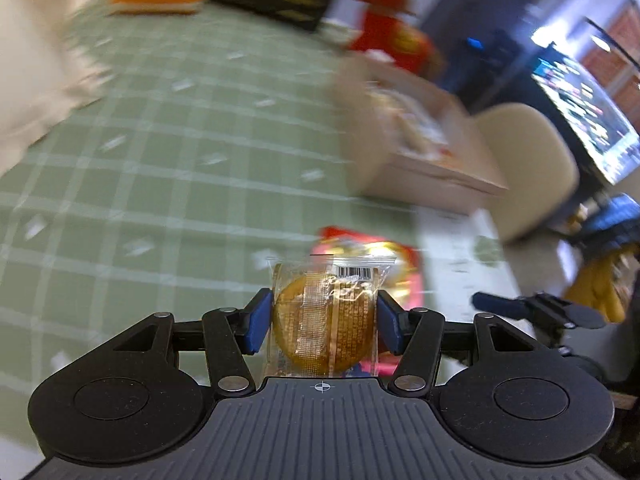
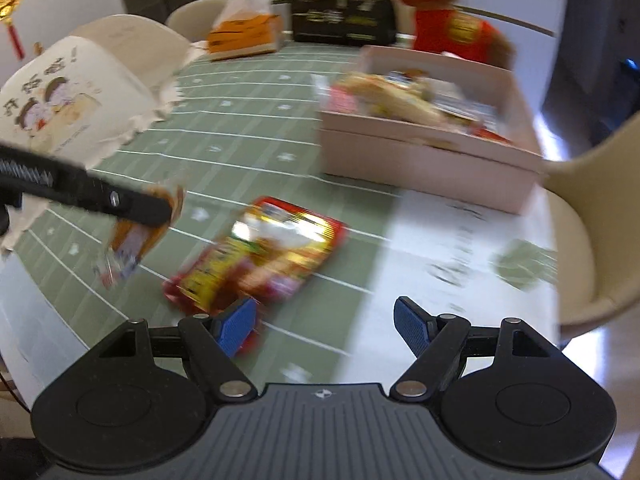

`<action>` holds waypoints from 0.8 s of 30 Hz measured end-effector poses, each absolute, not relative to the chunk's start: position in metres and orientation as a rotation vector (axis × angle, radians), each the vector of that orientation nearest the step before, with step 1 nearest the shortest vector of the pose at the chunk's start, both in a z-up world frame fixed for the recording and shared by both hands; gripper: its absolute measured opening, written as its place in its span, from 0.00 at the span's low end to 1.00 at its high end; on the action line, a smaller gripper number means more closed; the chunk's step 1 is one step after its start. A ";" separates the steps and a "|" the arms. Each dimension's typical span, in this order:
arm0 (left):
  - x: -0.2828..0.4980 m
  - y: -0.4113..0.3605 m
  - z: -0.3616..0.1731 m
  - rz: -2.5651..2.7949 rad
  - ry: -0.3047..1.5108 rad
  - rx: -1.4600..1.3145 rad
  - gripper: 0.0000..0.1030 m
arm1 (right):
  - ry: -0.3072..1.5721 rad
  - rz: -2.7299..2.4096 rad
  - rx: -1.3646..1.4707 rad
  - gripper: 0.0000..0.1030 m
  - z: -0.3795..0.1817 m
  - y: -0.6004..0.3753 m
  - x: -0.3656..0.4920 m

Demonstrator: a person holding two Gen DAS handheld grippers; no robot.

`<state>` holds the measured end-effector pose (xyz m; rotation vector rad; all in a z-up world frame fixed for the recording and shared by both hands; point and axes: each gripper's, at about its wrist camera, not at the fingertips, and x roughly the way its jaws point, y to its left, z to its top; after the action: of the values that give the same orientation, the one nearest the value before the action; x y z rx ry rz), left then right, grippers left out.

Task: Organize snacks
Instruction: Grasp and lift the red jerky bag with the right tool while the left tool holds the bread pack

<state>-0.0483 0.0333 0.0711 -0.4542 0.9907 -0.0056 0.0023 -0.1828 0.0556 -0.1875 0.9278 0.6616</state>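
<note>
1. Left gripper (image 1: 324, 322): blue pads pinching a small clear-wrapped round pastry (image 1: 325, 320) from both sides, lifted clear of the green checked surface (image 1: 160, 140).
2. Right gripper (image 2: 324, 326): spread wide, nothing between the pads, hanging just above the near end of a red snack bag (image 2: 260, 256).
3. Red snack bag: lying flat on the surface, near the pale box (image 2: 432, 160) already holding assorted snacks.
4. Pastry, judged: light, soft, easily crushed or cracked; wrapper slick and crinkly. Best held across the disc's width with gentle pressure, as now, not by the loose sealed edge.
5. Red bag, judged: light, puffy, glossy foil, likely to slip or squash its contents. Best taken across a narrow side or at a crimped end seam.
6. Likely destination for both: the pale box beyond the bag, at the far right of the surface.
7. Background blurred; finer details of the box contents not readable.
</note>
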 end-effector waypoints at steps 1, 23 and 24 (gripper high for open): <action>-0.052 0.040 0.068 0.029 0.999 -0.461 0.59 | 0.931 0.666 -0.171 0.75 0.056 -0.176 0.004; -0.052 0.020 0.031 -0.012 1.044 -0.569 0.59 | 0.946 0.534 -0.172 0.78 0.039 -0.212 0.030; -0.051 0.015 0.031 -0.005 1.052 -0.542 0.59 | 0.935 0.537 -0.170 0.78 0.041 -0.208 0.028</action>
<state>-0.0510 0.0149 0.0312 -0.5417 1.0517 -0.0052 0.0276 -0.2083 0.0410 -0.1702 0.9355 0.5368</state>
